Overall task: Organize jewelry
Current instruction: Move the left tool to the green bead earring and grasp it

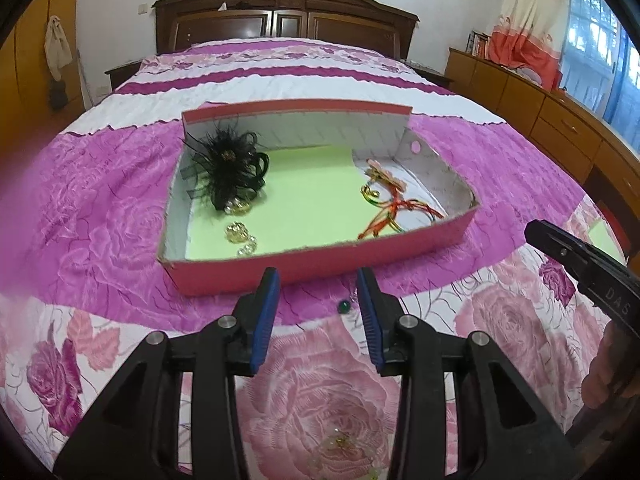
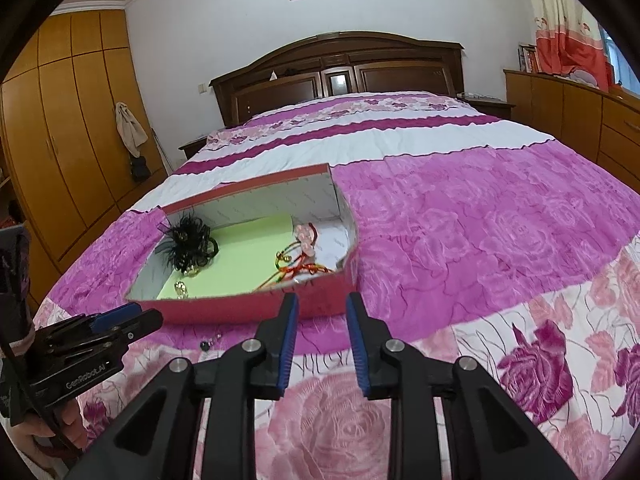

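A red cardboard box with a green liner lies on the bed; it also shows in the right wrist view. Inside are a black feather hair piece, gold earrings and a red-green cord bracelet with pink flowers. A small green bead lies on the bedspread just before the box, between my left fingertips. A gold-green piece lies nearer, under the left gripper. My left gripper is open and empty. My right gripper is open and empty, close to the box's front wall.
The pink and purple rose bedspread covers the whole bed. A dark wooden headboard stands at the far end. A wooden wardrobe is on the left and low wooden drawers on the right by the window.
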`<act>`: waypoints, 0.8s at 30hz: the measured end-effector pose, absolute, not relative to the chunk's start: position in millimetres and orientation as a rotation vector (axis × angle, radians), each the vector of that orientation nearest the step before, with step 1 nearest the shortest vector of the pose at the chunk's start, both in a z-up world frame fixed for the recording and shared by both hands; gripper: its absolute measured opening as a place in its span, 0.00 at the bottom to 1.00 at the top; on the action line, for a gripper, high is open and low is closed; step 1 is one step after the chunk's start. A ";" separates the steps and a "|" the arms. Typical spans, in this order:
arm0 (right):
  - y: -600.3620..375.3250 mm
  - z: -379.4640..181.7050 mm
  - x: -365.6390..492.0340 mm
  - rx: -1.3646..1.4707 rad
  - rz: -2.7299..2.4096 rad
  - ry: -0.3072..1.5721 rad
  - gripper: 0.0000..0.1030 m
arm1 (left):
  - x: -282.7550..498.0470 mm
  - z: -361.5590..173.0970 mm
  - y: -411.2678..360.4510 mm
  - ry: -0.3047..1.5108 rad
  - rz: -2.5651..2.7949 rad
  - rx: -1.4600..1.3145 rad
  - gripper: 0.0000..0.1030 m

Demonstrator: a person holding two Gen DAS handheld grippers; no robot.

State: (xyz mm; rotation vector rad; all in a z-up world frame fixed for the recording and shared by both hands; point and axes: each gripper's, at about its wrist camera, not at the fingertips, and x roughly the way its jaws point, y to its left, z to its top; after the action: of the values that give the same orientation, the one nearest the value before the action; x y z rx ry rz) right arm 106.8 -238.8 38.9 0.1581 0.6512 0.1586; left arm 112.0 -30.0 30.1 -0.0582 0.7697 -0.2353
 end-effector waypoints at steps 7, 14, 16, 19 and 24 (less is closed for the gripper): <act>-250.9 28.9 98.7 0.170 0.139 0.660 0.27 | 112.5 16.1 -44.0 0.800 -0.253 -0.041 0.31; -262.8 16.0 96.7 0.197 0.125 0.679 0.27 | 117.9 1.2 -51.2 0.830 -0.256 -0.024 0.30; -265.6 12.9 97.2 0.206 0.122 0.684 0.27 | 119.4 -2.5 -52.4 0.835 -0.253 -0.020 0.30; -269.0 8.7 98.0 0.217 0.119 0.690 0.27 | 122.2 -7.8 -52.9 0.844 -0.248 -0.025 0.29; -272.9 2.7 98.3 0.227 0.117 0.699 0.27 | 127.7 -13.8 -55.4 0.857 -0.250 -0.026 0.26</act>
State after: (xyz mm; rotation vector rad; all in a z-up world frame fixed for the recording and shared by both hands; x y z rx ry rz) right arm 98.3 -272.9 2.7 0.2266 0.6988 0.1172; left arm 127.7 -55.4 -13.8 -0.0255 0.8574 -0.2502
